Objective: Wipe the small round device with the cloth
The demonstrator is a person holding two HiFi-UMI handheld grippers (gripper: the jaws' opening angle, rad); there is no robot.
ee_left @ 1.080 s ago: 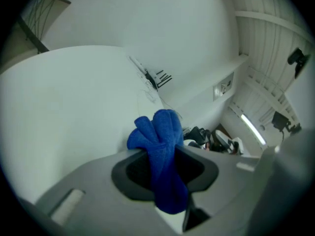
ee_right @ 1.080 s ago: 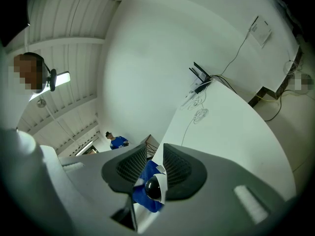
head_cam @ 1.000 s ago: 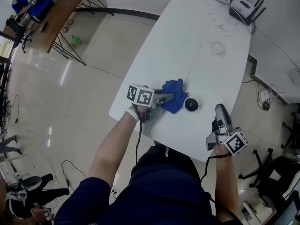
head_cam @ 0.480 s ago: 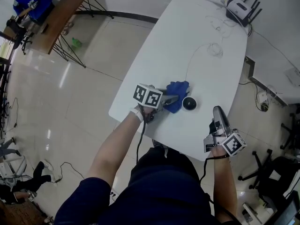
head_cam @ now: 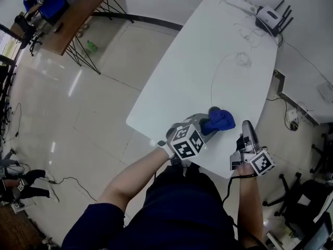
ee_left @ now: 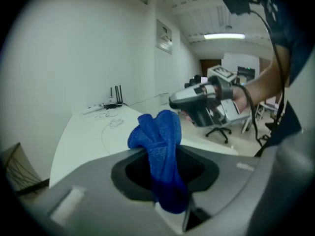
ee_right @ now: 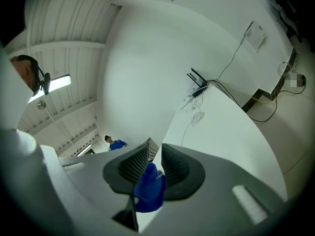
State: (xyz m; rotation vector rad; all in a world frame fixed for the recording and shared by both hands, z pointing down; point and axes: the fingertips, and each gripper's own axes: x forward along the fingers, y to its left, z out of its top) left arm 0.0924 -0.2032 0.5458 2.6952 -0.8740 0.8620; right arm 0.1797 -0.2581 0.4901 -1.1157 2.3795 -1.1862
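Left gripper view, bunched nubby blue cloth (ee_left: 158,136), clamped in left tongs (ee_left: 166,181)

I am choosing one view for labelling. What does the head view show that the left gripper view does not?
Only the head view: the left forearm and the marker cube beyond it. Only the left gripper view: a ceiling lamp and an office chair. Both: the blue cloth clamped in the left tool, the table, the router.
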